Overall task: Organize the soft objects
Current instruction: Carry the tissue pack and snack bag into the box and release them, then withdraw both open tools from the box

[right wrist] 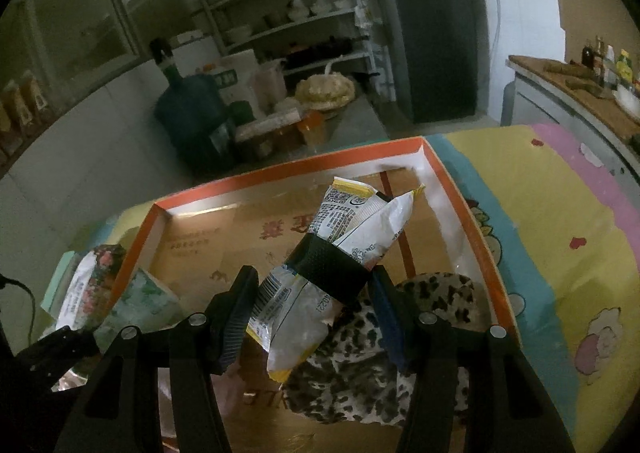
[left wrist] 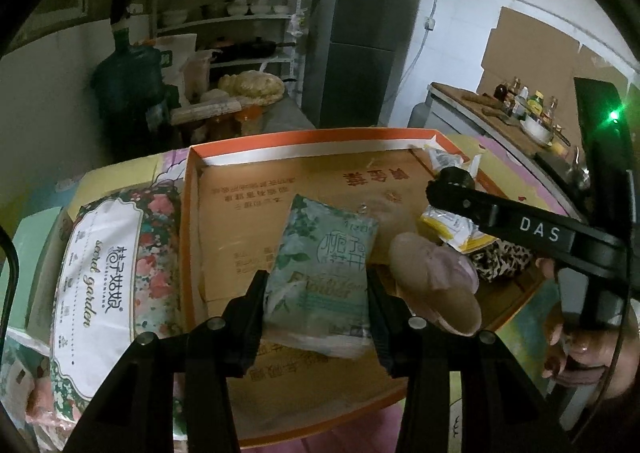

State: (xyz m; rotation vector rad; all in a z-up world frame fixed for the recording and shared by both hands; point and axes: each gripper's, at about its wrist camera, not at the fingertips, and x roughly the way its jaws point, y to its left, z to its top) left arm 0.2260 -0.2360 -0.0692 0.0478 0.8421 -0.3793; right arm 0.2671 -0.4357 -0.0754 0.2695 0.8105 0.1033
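Note:
My left gripper point(left wrist: 316, 277) is shut on a green tissue pack point(left wrist: 324, 253), its pads pressing both sides, low over an orange-rimmed cardboard box point(left wrist: 304, 135). In the box, right of the pack, lie a pinkish-beige soft pad point(left wrist: 432, 285) and a leopard-print cloth point(left wrist: 500, 261). My right gripper point(right wrist: 313, 273) is shut on white-and-yellow snack packets point(right wrist: 352, 213) wrapped by a black band point(right wrist: 328, 269), above the leopard cloth point(right wrist: 380, 365). One of its fingers point(left wrist: 480, 209) crosses the left wrist view. The tissue pack point(right wrist: 144, 301) shows at the lower left of the right wrist view.
A floral "secret garden" pack point(left wrist: 100, 273) lies on the table left of the box. The box rim point(right wrist: 280, 169) sits on a yellow-and-pink cartoon tablecloth point(right wrist: 560, 233). A hand point(left wrist: 580, 353) grips the right tool. Beyond the table stand shelves point(left wrist: 228, 19), a fridge point(left wrist: 360, 37) and a water jug point(left wrist: 128, 85).

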